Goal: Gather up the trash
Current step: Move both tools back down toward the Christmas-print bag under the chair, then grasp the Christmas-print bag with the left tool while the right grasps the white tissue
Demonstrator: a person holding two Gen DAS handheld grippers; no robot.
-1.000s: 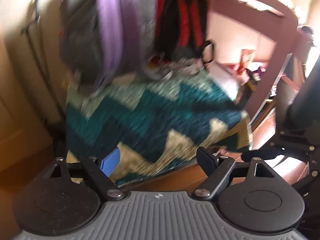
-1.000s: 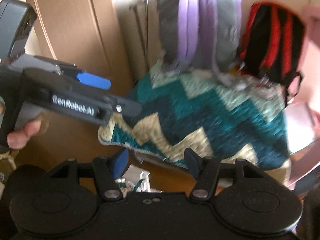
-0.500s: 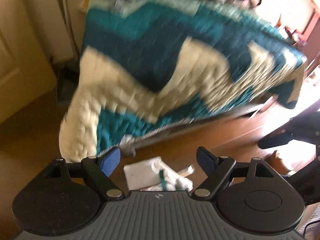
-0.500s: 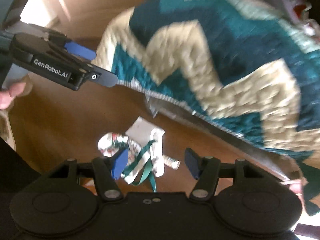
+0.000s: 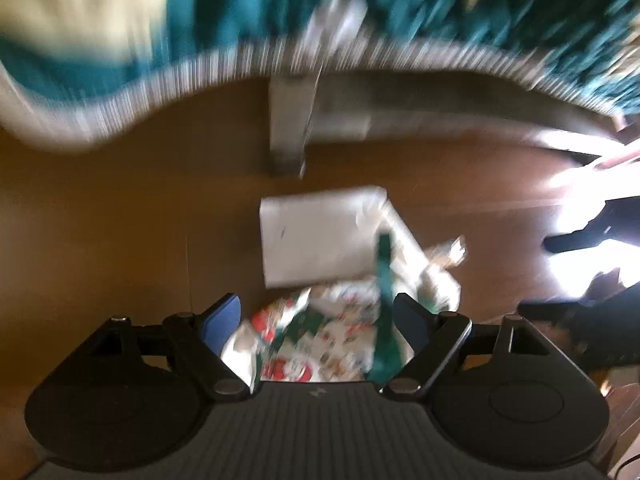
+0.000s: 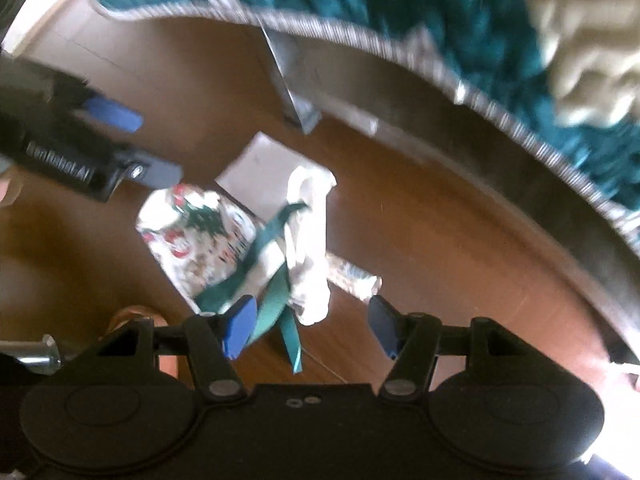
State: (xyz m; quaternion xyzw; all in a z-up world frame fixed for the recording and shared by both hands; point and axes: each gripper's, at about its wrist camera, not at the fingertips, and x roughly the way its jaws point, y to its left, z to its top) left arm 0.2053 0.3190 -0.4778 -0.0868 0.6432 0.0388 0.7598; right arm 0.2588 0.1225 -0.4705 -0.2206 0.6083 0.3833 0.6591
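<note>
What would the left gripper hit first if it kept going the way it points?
Probably the printed wrapping paper: it lies on the floor between the open left gripper's fingers, with the green ribbon beside it. The blur leaves the depth unclear.

brown wooden floor (image 6: 440, 240), on it lay crumpled printed wrapping paper (image 6: 192, 236), a white sheet (image 5: 316, 236), green ribbon (image 6: 272, 252) across them, a small foil scrap (image 6: 352, 276) beside
</note>
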